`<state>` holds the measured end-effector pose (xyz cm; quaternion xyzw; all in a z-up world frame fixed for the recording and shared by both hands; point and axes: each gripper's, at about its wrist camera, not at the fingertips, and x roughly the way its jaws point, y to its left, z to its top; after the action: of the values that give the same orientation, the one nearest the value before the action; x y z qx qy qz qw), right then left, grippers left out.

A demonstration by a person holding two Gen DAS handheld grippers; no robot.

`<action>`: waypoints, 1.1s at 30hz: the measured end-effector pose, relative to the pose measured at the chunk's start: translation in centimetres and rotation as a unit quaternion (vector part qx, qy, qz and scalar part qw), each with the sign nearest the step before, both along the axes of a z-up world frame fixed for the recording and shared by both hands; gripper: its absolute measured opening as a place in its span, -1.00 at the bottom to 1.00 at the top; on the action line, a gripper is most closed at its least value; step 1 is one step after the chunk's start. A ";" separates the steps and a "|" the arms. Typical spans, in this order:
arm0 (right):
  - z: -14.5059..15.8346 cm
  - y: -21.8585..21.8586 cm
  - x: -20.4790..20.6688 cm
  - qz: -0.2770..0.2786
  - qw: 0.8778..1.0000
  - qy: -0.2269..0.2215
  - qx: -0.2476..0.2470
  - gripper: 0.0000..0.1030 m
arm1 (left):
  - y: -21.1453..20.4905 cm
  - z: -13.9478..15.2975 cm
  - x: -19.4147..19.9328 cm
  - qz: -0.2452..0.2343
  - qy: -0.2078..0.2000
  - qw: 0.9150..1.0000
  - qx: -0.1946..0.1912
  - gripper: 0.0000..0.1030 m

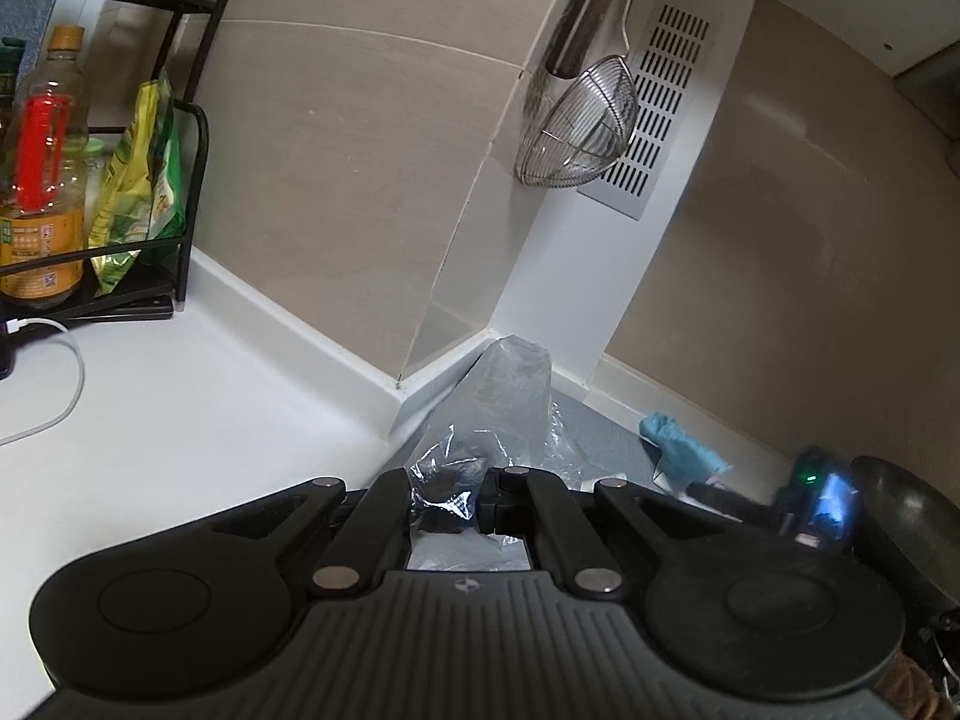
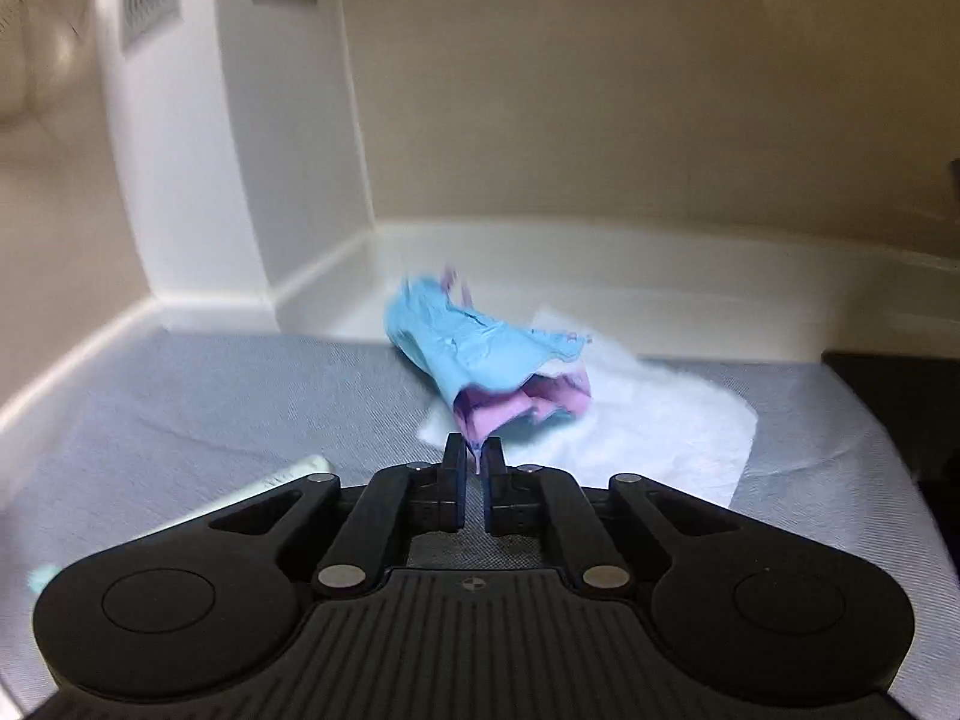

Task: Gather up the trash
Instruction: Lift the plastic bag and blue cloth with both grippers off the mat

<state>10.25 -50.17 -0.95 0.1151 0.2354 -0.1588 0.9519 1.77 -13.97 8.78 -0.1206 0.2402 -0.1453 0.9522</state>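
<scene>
1. Left gripper [image 1: 456,495]: fingers hidden behind the clear bag [image 1: 498,402] they clamp, by the table's [image 1: 180,420] wall corner.
2. Right gripper [image 2: 477,459]: fingers narrow, pinching the wrapper's [image 2: 480,354] purple edge; wrapper blurred, over a white tissue [image 2: 660,420].

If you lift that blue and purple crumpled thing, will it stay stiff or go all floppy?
Probably floppy: the blue-and-purple wrapper is crumpled into soft folds, and the right gripper pinches just a thin corner. It looks light, so it should dangle and might slip.

Black ribbed tool [image 2: 476,456], silver rivets
</scene>
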 end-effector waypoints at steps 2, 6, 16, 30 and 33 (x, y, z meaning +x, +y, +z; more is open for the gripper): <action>1.0 0.2 -2.1 0.012 1.000 -0.017 0.005 -0.94 | -0.1 0.2 -0.9 -0.003 -0.001 1.000 0.001 -1.00; 3.1 1.0 -6.7 0.035 0.998 -0.056 0.011 -0.94 | -0.2 1.0 -3.2 -0.004 -0.005 1.000 -0.001 -1.00; 8.2 4.0 -18.4 0.118 0.982 -0.146 -0.005 -0.94 | 0.6 2.1 -11.8 -0.003 -0.022 1.000 -0.006 -1.00; 6.1 9.8 -37.3 0.266 0.952 -0.148 -0.006 -0.94 | 2.1 -5.7 -22.2 0.009 0.069 0.996 0.062 -1.00; 4.9 11.3 -39.0 0.291 0.948 -0.126 -0.014 -0.94 | 2.2 -7.7 -23.9 0.016 0.085 0.993 0.078 -1.00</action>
<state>-28.80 -38.91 3.98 0.0478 0.1349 0.1373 0.9801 -22.13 -11.76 1.08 -0.0616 0.3290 -0.1004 0.9370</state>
